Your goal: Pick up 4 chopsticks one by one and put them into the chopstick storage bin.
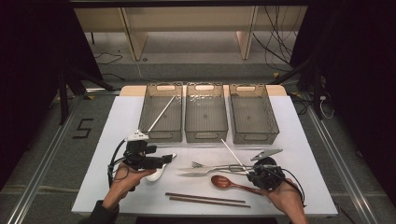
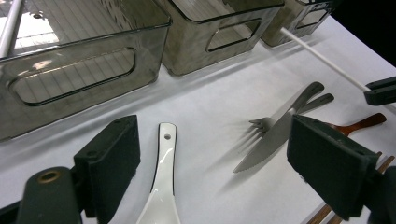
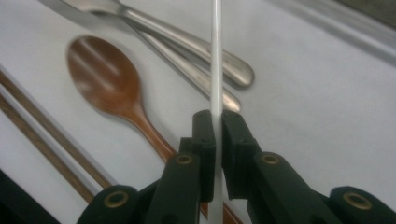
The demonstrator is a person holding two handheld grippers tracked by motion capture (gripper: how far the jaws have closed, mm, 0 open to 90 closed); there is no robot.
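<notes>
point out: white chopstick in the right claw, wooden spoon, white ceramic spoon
white chopstick point(image 3: 216, 56), right gripper view, shaft above the claw pads.
wooden spoon point(image 3: 100, 70), right gripper view, middle of the bowl.
white ceramic spoon point(image 2: 165, 161), left gripper view, handle below the hole.

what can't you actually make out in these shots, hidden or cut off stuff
- White ceramic spoon: its bowl is cut off by the bottom edge of the left gripper view and sits under the left claw in the high view.
- White chopstick held by the right claw: its lower end runs off the bottom edge of the right gripper view.
- Brown chopsticks: cut off by the bottom edge in both gripper views.
- Wooden spoon: handle end hidden under the right claw in the high view.
</notes>
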